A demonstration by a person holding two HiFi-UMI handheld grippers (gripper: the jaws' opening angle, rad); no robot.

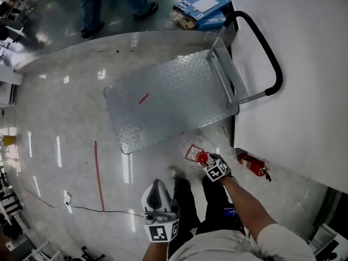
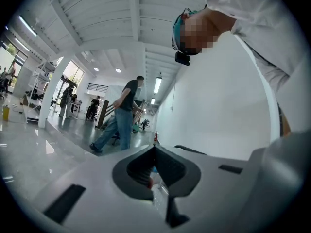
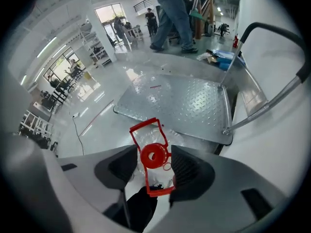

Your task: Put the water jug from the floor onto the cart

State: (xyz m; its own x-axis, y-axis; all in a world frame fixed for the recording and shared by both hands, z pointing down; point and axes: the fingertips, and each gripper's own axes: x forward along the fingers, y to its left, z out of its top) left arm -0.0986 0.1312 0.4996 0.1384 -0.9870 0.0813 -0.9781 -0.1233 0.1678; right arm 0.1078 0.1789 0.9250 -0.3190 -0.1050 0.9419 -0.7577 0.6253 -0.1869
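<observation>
Hold the left claw (image 1: 157, 186), jaws together on nothing, off to the side. Settle the right claw (image 3: 154, 153), jaws apart either side of the red cap (image 3: 154, 157) and not yet pressing, squarely over the neck of the clear water jug (image 1: 194, 147) on the floor (image 1: 65, 145) just beside the cart (image 1: 174, 102), then clamp firmly before lifting.

Bright, even indoor light throughout. Left of the cart (image 1: 174, 105), the glossy floor (image 1: 65, 145) carries white glare streaks from ceiling strip lights (image 2: 158, 85). Both gripper views bend strongly toward their edges, with black corners and a soft near foreground.
</observation>
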